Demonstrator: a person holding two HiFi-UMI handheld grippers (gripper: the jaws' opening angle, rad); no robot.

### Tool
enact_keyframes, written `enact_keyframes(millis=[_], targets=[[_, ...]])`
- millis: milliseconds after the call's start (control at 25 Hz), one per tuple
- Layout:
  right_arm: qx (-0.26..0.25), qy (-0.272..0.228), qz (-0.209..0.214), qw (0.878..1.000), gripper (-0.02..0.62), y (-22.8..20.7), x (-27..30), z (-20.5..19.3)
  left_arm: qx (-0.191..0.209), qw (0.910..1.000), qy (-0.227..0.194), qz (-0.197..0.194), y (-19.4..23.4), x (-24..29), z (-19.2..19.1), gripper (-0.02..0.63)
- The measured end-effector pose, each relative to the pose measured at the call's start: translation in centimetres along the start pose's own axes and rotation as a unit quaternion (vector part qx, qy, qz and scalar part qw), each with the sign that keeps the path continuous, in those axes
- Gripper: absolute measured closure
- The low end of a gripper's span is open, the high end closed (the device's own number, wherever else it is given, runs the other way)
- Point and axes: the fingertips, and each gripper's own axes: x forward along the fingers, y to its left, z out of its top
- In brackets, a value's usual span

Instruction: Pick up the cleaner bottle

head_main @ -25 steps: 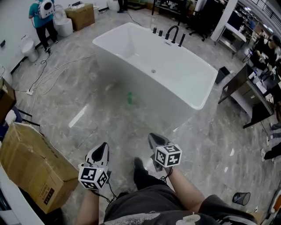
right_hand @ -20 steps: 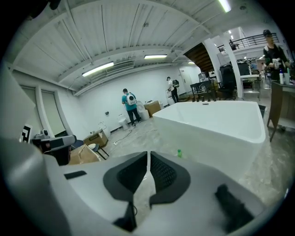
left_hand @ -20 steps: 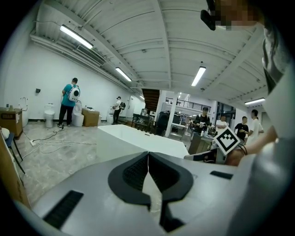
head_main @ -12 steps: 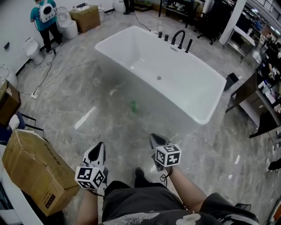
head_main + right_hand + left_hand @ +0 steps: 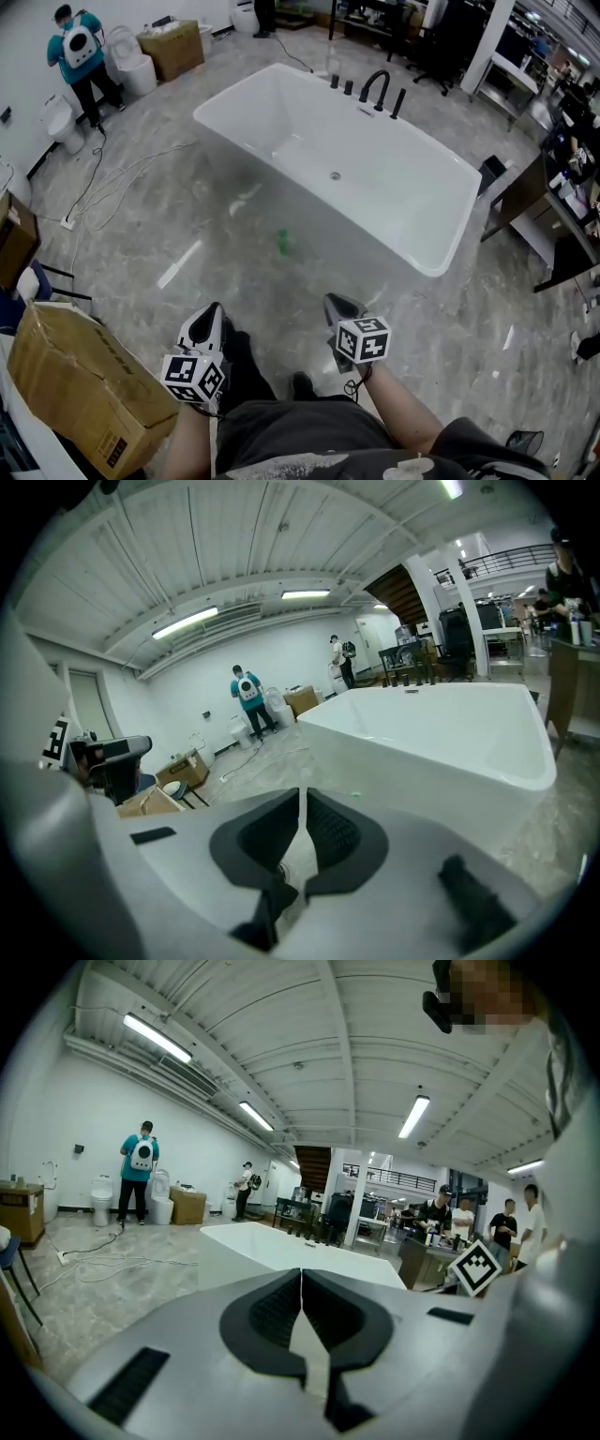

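Head view: cleaner bottle lies well beyond right hand-held gripper.

Both grippers low, on near side of bathtub, well short of it, neither touching it. Left gripper: jaws pressed together, nothing between them, tips aimed toward bathtub's near wall. Right gripper: jaws closed too, empty, pointing at bathtub, tilted down a little. Grippers side by side, apart. Left forearm runs straight back from bathtub; right forearm angles out to right.
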Motion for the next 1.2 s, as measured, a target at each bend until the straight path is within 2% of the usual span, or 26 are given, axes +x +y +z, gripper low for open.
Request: enact_keyframes(millis=[280, 600, 880, 1000, 1200], targets=[[0.022, -0.015, -0.057, 0.998, 0.561, -1.6, 3.7, 2.2, 0.002, 0.9986, 0.009, -0.053, 4.2, 6.7, 1.0, 0.591], [0.056, -0.012, -0.128, 0.99, 0.561, -1.9, 12.9, 4.7, -0.002, 0.9942, 0.037, -0.101, 12.4, 15.6, 2.7, 0.591], [0.102, -0.003, -0.214, 0.971, 0.561, -2.0, 20.8, 6.4, -0.004, 0.9873, 0.078, -0.138, 21.0, 22.9, 3.7, 0.591], [0.129, 0.003, -0.251, 0.959, 0.561, -2.7, 23.1, 5.9, 0.002, 0.982, 0.099, -0.161, 23.3, 25.7, 3.1, 0.591], [0.134, 0.015, -0.287, 0.948, 0.561, -3.3, 26.2, 4.6, 0.015, 0.9723, 0.127, -0.196, 25.8, 29.6, 1.6, 0.591]])
